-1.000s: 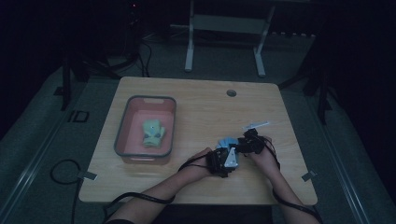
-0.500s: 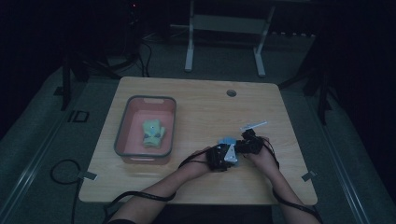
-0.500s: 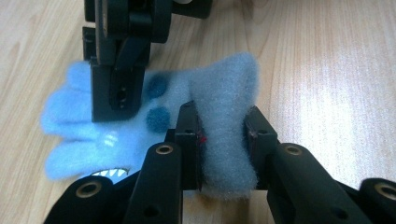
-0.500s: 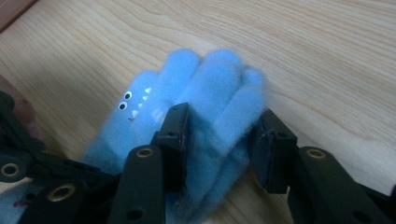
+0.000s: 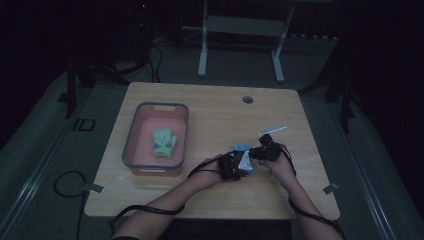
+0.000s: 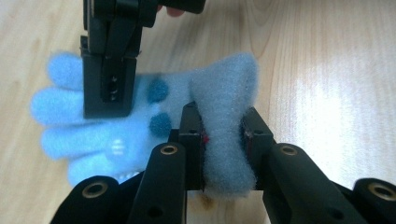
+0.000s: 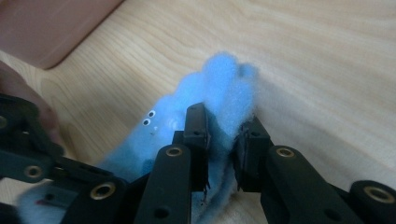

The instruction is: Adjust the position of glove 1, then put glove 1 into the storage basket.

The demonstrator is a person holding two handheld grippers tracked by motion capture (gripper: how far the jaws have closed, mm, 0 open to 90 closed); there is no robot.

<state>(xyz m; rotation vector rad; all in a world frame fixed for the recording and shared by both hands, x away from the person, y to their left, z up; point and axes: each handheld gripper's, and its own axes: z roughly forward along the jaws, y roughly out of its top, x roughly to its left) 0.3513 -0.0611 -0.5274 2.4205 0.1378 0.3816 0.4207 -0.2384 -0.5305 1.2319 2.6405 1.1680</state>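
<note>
A fuzzy light-blue glove (image 5: 242, 149) with small googly eyes lies on the wooden table (image 5: 210, 120) between both hands. My left gripper (image 6: 222, 122) is shut on its bunched cuff (image 6: 227, 140); the jaws have just been closing, with the fabric squeezed between the pads. My right gripper (image 7: 224, 125) is shut on the glove's finger end (image 7: 223, 84), and its jaws have also just been closing on the fleece. In the left gripper view the right gripper (image 6: 110, 70) comes down onto the glove's fingers (image 6: 60, 112). In the high view the left gripper (image 5: 234, 166) and the right gripper (image 5: 259, 152) sit close together.
A pink bin (image 5: 131, 131) with a grey rim stands at the table's left and holds a green-yellow glove (image 5: 164, 141). A round cable hole (image 5: 247, 99) is near the far edge. Cables trail from both grippers over the front edge. A metal stand (image 5: 202, 45) rises behind the table.
</note>
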